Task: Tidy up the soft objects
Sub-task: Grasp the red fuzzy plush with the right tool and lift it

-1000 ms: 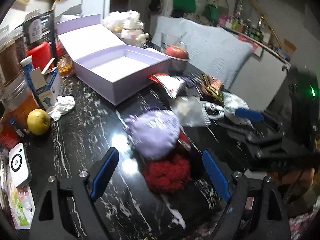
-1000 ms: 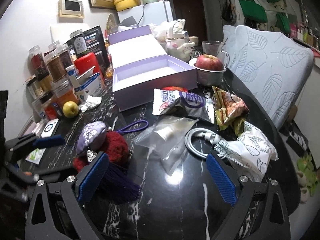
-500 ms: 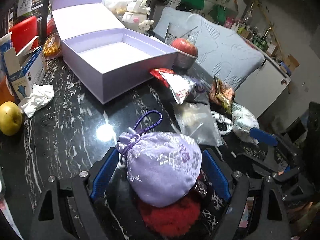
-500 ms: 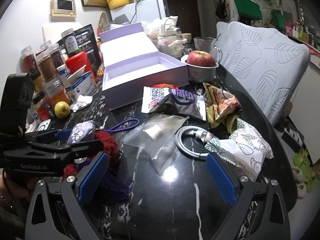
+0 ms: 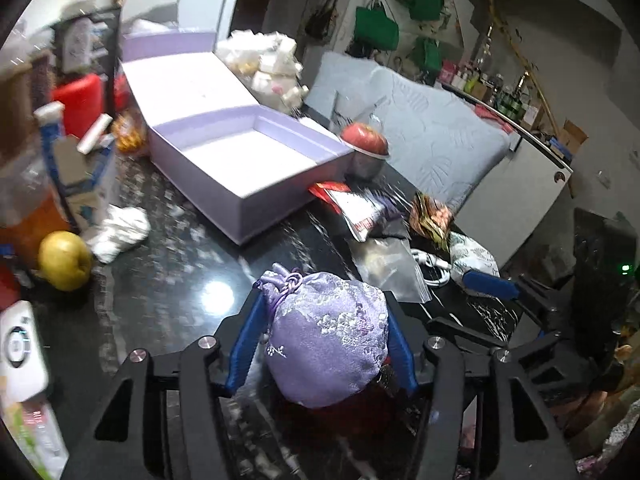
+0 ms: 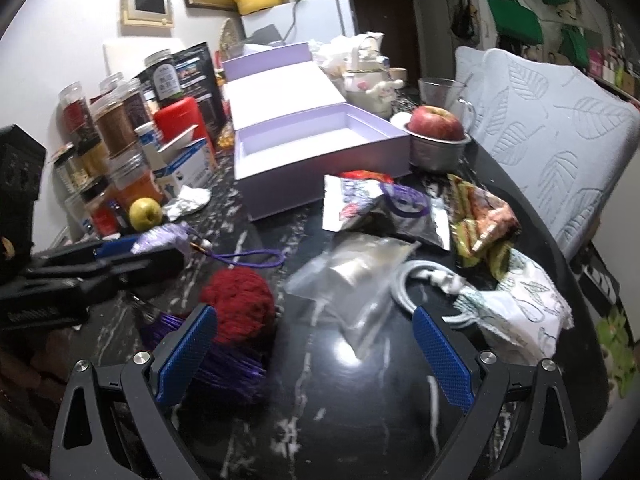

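Pouch (image 5: 328, 344) shiny brocade cloth; pompom (image 6: 240, 304) fuzzy yarn; table (image 6: 360, 420) glossy marble.

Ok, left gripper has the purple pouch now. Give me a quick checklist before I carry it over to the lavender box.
1. Left gripper shut on the purple pouch, both fingers against its sides: ok.
2. Pouch clear of the red pom-pom, which sits apart on the table in the right wrist view: ok.
3. Pouch drawstring trails toward the tabletop; free of snags: cannot tell.
4. Lavender box open, nothing seen inside: ok.
5. Path to the box over bare tabletop: ok.
6. Right gripper open, holding nothing, out of the way: ok.
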`<state>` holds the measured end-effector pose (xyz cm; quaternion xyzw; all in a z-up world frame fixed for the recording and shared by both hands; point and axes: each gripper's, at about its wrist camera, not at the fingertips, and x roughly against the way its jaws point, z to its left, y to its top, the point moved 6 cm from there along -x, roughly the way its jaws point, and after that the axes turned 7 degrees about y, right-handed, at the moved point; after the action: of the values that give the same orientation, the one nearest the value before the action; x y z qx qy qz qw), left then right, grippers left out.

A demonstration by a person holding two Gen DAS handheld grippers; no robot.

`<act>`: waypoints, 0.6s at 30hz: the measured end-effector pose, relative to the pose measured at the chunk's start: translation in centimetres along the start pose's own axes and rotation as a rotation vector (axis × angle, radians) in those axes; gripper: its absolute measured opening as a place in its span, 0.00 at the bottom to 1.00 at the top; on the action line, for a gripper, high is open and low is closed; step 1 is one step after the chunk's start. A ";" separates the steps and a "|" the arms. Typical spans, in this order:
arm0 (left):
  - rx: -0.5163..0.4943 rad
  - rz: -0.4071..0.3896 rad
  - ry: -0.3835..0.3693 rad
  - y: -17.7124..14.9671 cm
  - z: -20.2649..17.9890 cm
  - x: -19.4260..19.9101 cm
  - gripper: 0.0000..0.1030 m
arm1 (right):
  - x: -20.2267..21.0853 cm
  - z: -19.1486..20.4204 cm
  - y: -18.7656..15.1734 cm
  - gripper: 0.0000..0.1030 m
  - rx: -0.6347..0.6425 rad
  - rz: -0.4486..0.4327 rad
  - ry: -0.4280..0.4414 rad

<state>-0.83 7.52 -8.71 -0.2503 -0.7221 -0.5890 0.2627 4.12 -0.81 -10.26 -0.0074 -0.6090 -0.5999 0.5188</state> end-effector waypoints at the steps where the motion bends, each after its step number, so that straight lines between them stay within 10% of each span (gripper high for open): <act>1: -0.001 -0.007 0.012 0.0 0.3 0.5 0.55 | -0.1 0.4 0.1 0.97 0.005 0.000 0.010; 18: 0.107 0.022 0.232 -4.7 7.5 4.6 0.55 | -5.6 6.6 -1.3 1.00 0.120 0.103 0.105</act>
<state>-8.07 14.25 -10.25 -0.1739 -0.7146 -0.5716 0.3638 1.77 7.14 -13.15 0.0238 -0.6144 -0.5345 0.5799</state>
